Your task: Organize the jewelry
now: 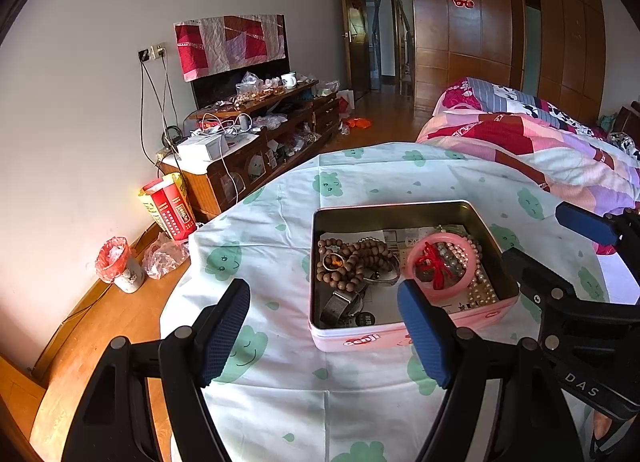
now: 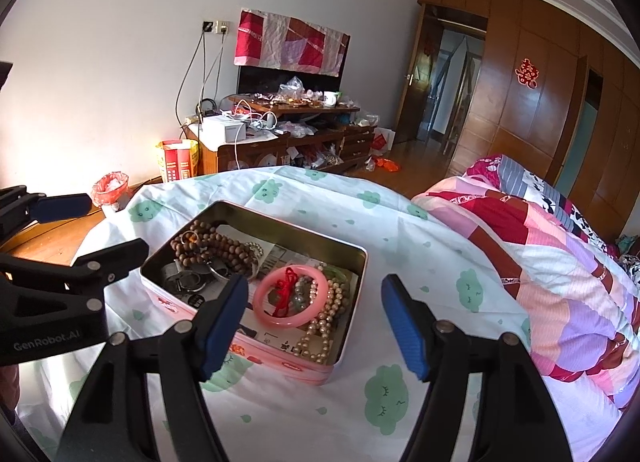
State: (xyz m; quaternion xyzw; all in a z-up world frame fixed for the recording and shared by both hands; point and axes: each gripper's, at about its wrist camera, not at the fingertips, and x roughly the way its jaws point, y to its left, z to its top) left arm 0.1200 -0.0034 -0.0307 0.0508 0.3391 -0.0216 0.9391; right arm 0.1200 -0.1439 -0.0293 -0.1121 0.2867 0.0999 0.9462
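Observation:
An open pink tin (image 1: 400, 206) (image 2: 304, 223) sits on a table covered with a white cloth printed with green clouds (image 1: 280, 213). Inside lie brown wooden beads (image 1: 360, 258) (image 2: 224, 248), a pink bangle (image 1: 440, 237) (image 2: 280, 321) tied with red cord, a pearl strand (image 1: 480, 294) (image 2: 320, 330) and a metal watch (image 1: 340, 302). My left gripper (image 1: 322, 298) (image 2: 96, 225) hovers open at the tin's near-left side, holding nothing. My right gripper (image 2: 314, 290) (image 1: 560, 246) hangs open just above the tin's right half, with nothing touching its pads.
A bed with a patchwork quilt (image 1: 540, 141) (image 2: 540, 242) lies right of the table. A cluttered wooden TV cabinet (image 1: 260, 133) stands along the far wall, with a red-lined bin (image 1: 120, 266) and a red box on the wood floor to the left.

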